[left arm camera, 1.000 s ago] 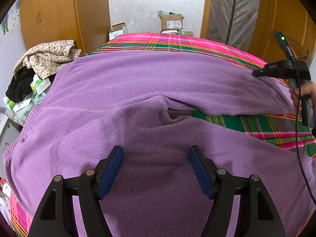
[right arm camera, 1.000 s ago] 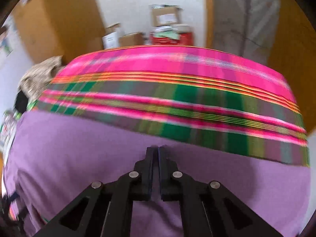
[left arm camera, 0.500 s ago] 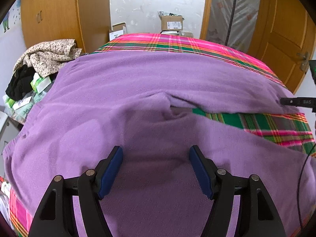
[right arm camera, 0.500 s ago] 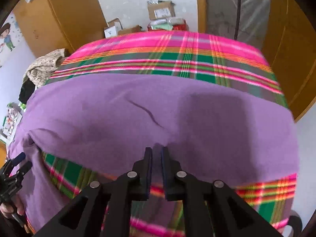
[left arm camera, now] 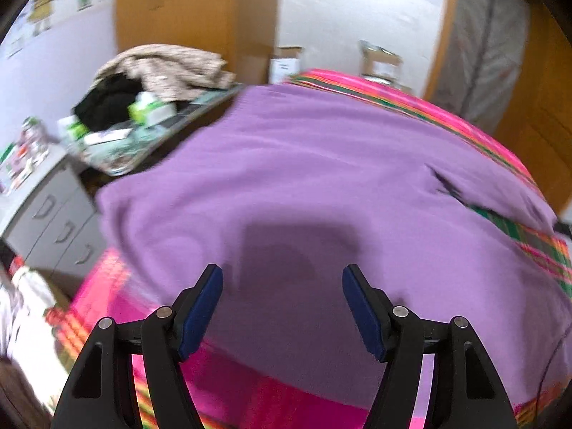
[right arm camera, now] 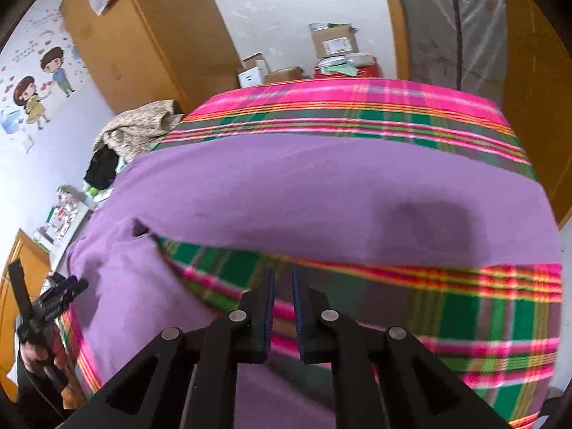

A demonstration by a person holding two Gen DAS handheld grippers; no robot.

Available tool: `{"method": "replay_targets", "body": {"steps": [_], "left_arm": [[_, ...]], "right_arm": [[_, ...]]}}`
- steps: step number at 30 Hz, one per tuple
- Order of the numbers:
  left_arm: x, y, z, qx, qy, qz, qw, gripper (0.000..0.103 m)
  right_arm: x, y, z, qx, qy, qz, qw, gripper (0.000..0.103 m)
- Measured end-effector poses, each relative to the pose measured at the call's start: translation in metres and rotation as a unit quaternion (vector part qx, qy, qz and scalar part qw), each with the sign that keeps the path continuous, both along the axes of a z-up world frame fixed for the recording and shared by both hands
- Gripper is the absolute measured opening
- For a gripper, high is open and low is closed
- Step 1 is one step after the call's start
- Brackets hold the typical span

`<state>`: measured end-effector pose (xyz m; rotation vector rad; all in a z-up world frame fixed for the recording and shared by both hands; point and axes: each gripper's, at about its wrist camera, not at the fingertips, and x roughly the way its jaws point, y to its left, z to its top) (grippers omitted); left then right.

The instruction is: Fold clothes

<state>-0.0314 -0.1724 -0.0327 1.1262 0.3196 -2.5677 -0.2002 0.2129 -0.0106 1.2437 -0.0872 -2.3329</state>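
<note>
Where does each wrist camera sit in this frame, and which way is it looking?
Left wrist: behind the open left tongs, angled down at the purple garment on the plaid bedspread; only its own tongs show.
Right wrist: behind the right tongs, narrowly parted, nothing between, over the bedspread; the left tongs and holding hand show at left.
Shared: garment, bedspread, clothes pile.
</note>
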Motion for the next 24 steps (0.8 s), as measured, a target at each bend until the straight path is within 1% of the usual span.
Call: {"method": "replay_targets", "body": {"steps": [1,4,5,8,11,14,17,22,24], "left_arm": [[0.001,-0.007,0.0,0.0,-0.002,0.011,0.9999,0.071],[0.0,-0.019,-0.009,0.0,-0.033,0.034,0.9989,0.071],[0.0,-0.021,-0.011,0.0,-0.035,0.036,0.9988,0.071],[0.001,-0.02,-0.004,0.002,-0.023,0.027,0.9994,0.071],[-0.003,-0.023,0.009,-0.008,-0.003,0.027,0.9996,0.071],[-0.01,-0.028,0.017,-0.006,0.01,0.033,0.9994,0.071],[-0.021,-0.035,0.02,-0.007,0.008,0.038,0.9992,0.071],[-0.038,-0.031,0.028,-0.016,0.008,0.021,0.9996,0.071],[-0.046,-0.028,0.03,-0.013,0.005,0.016,0.9998,0.071]], "right_arm": [[0.002,-0.005,-0.001,-0.002,-0.001,0.004,1.0,0.011],[0.007,-0.013,-0.007,-0.008,-0.008,0.012,1.0,0.011],[0.009,-0.014,-0.008,-0.011,-0.01,0.013,1.0,0.011],[0.016,-0.017,-0.011,-0.016,-0.014,0.013,1.0,0.011],[0.021,-0.018,-0.011,-0.018,-0.012,0.009,1.0,0.011],[0.026,-0.019,-0.011,-0.024,-0.012,0.008,1.0,0.011],[0.032,-0.018,-0.012,-0.029,-0.014,0.007,0.999,0.011],[0.037,-0.014,-0.012,-0.035,-0.014,-0.003,0.999,0.011],[0.038,-0.014,-0.011,-0.036,-0.012,-0.005,0.999,0.011]]}}
